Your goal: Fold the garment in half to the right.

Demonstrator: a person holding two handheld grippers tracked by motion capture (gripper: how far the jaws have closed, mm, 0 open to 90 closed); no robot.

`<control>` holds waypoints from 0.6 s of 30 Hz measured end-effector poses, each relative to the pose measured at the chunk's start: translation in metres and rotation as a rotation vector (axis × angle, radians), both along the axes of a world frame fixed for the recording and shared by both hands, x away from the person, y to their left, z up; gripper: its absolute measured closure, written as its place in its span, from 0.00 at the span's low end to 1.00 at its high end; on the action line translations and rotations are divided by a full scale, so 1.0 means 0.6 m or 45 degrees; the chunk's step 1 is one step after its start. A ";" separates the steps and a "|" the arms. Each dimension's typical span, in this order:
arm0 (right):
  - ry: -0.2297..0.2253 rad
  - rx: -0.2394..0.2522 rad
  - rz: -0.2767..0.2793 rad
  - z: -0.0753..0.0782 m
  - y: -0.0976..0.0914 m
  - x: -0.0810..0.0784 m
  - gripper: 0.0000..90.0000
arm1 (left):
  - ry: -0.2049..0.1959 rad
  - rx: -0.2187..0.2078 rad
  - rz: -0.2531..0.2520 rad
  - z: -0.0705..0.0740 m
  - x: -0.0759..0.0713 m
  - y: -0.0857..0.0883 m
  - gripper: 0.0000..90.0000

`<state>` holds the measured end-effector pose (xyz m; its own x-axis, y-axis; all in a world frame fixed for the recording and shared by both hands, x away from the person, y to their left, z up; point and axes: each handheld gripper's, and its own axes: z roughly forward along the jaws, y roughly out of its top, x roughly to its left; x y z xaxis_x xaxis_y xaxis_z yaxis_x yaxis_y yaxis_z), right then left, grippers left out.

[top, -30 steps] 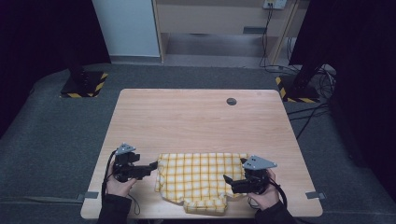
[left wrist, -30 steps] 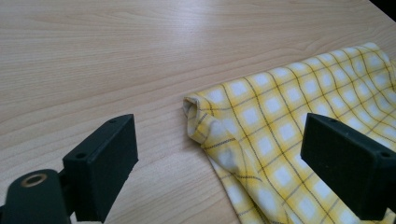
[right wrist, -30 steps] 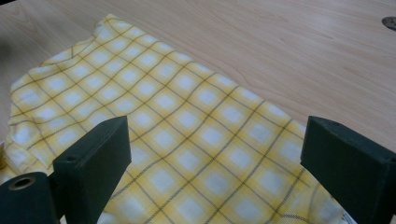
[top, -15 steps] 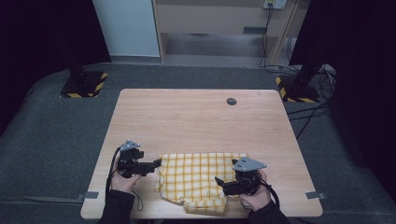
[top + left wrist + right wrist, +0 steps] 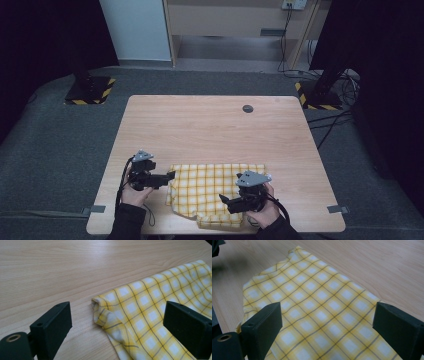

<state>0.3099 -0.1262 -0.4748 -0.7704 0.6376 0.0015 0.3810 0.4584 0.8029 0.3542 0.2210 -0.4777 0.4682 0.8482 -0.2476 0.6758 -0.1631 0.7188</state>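
Yellow checked cloth (image 5: 212, 187) lies folded at the near edge of the wooden table (image 5: 210, 125), its long axis running from nine o'clock to three o'clock across the person's front. The left gripper (image 5: 167, 176) sits just off the cloth's nine o'clock end, jaws spread wide and holding nothing. In the left gripper view the rolled corner (image 5: 98, 305) lies at twelve o'clock between them, a little ahead. The right gripper (image 5: 225, 200) hovers over the cloth's five o'clock part, likewise released, pointing towards nine o'clock along the fabric. By my judgement the left is nearer to a free corner, so the grab likely starts there.
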 end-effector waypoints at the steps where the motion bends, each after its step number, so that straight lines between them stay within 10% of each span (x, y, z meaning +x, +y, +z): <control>1: -0.001 -0.002 0.005 -0.001 0.003 0.000 0.10 | 0.004 0.005 0.001 0.000 0.000 -0.001 0.08; 18: 0.023 -0.016 0.073 -0.012 0.043 -0.011 0.11 | 0.022 -0.004 -0.034 -0.012 0.014 -0.006 0.10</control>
